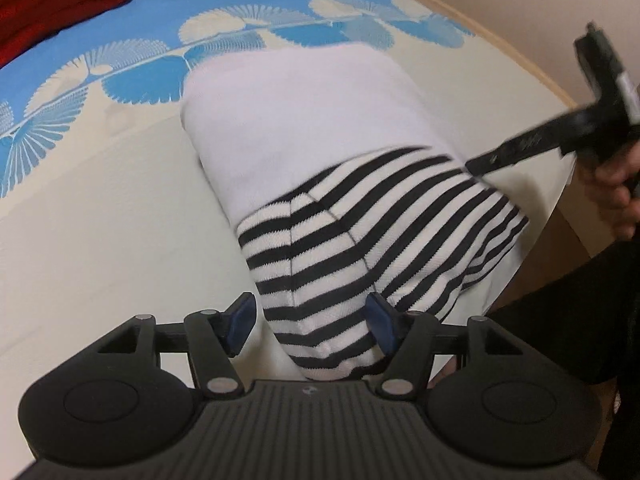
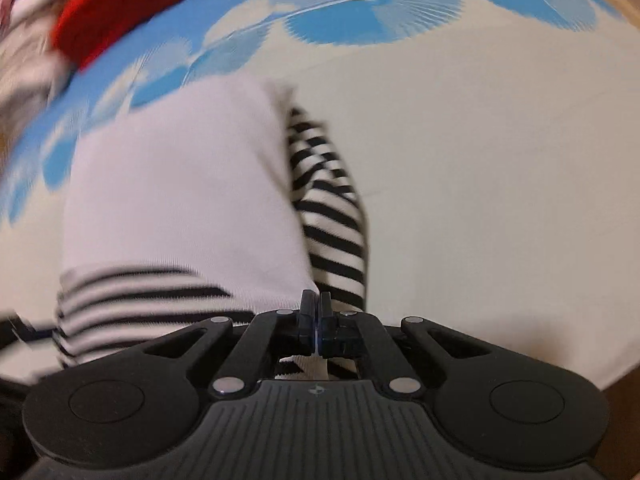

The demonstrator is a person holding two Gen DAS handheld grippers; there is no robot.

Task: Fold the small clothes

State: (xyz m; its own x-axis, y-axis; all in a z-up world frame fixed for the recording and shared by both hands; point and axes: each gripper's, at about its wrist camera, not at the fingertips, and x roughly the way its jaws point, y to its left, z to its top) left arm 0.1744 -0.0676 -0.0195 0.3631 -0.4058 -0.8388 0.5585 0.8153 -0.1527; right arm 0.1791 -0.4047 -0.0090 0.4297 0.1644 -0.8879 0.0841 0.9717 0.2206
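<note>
Striped knit and plain white cloth make up the garment (image 1: pixel 320 184), which lies part-folded on the cover (image 1: pixel 100 240): a white panel lies ahead of the left gripper (image 1: pixel 311 322), and the black-and-white striped part runs back between its jaws. Those jaws stand apart, one blue pad on each side of the striped end, neither pressing it as far as the left view shows. The right gripper (image 2: pixel 316 322) has its jaws closed tight; its pads meet at the near edge where white meets stripes. Whether any cloth is pinched there I cannot tell, since blur and the jaw bodies hide the contact. In the left view its tip sits at the garment's far corner.

Folding looks under way, with the near edge about to be taken. To do it well, I judge that both grippers should catch every layer at the edge, not just the top one, then lift level and together so the fold lands square on the white panel. A red cloth (image 1: pixel 56 4) lies well beyond, clear of the work.
</note>
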